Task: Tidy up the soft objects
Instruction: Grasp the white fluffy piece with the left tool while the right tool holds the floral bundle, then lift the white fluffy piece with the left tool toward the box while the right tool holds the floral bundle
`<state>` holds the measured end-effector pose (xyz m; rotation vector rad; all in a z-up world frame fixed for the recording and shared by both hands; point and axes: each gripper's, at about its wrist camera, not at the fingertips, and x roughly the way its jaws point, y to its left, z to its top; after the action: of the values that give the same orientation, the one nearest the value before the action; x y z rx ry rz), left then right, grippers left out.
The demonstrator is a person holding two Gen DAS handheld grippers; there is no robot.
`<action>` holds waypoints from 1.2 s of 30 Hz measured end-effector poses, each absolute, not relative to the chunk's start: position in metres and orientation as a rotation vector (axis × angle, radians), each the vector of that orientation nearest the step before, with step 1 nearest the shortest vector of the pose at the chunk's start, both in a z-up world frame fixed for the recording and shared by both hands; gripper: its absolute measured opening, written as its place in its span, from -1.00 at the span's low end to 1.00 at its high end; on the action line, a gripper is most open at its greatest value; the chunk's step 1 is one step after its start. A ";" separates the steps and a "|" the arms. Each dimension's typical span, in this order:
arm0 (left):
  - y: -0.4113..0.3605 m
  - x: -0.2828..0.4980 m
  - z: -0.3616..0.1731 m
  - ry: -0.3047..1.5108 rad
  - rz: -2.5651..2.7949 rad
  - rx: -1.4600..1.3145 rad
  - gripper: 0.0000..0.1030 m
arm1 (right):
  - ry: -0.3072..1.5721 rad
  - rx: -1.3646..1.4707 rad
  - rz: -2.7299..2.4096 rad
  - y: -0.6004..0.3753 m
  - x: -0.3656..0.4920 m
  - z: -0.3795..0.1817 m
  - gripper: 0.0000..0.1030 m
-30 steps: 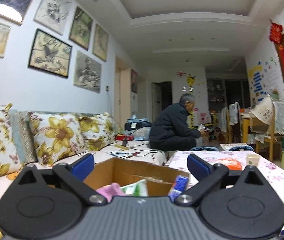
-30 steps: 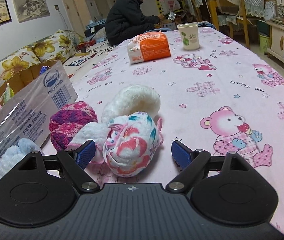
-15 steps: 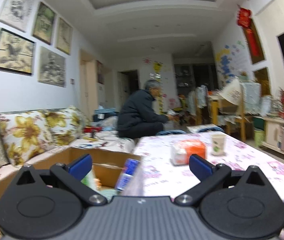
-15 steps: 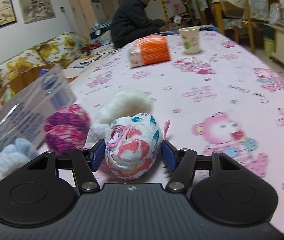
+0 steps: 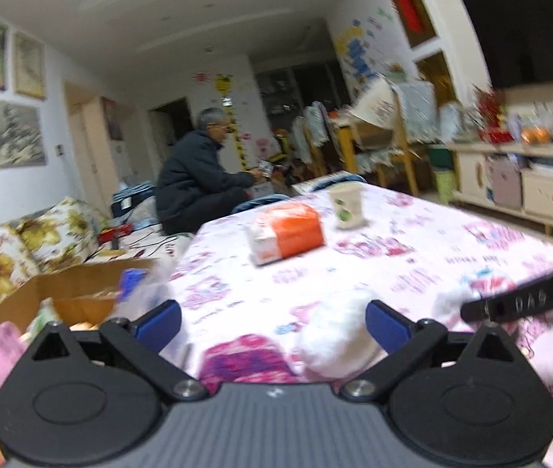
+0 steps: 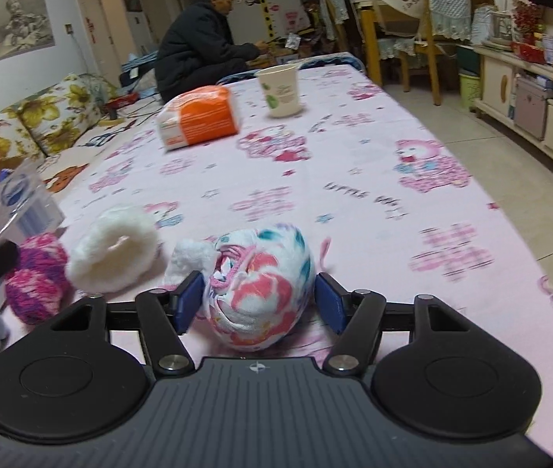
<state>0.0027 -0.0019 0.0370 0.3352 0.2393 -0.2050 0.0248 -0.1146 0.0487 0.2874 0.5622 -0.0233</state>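
Note:
My right gripper (image 6: pixel 259 298) is shut on a floral white, pink and teal cloth ball (image 6: pixel 261 286), held just above the pink tablecloth (image 6: pixel 354 195). To its left lie a fluffy white ring (image 6: pixel 114 251), a pink-purple knitted ball (image 6: pixel 36 277) and a small white fluffy piece (image 6: pixel 188 257). My left gripper (image 5: pixel 272 321) is open and empty, over the table's left edge. It faces the knitted ball (image 5: pixel 243 357) and the white ring (image 5: pixel 335 337). A cardboard box (image 5: pixel 70 284) with soft items stands at its left.
An orange tissue pack (image 6: pixel 198 117) and a paper cup (image 6: pixel 280 87) stand farther back on the table. A plastic-wrapped carton (image 6: pixel 11 206) lies at the table's left edge. A flowered sofa (image 6: pixel 23 128) is on the left. A seated person (image 6: pixel 202 52) is at the far end.
My right gripper closed on the floral ball and lifted it slightly. My left gripper swung right from over the cardboard box toward the table and the soft items.

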 end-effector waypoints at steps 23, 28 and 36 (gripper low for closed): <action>-0.039 0.081 0.007 0.488 -0.282 0.286 -0.21 | 0.578 0.306 0.026 -0.119 0.024 0.047 0.98; -0.037 0.073 0.010 0.503 -0.291 0.246 -0.43 | 0.568 0.302 0.031 -0.118 0.024 0.047 0.87; -0.030 0.058 0.018 0.506 -0.288 0.182 -0.54 | 0.551 0.280 0.064 -0.118 0.024 0.048 0.53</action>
<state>0.0581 -0.0299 0.0178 0.1820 0.5064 -0.2882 0.0242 -0.1182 0.0477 0.2797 0.5506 0.0639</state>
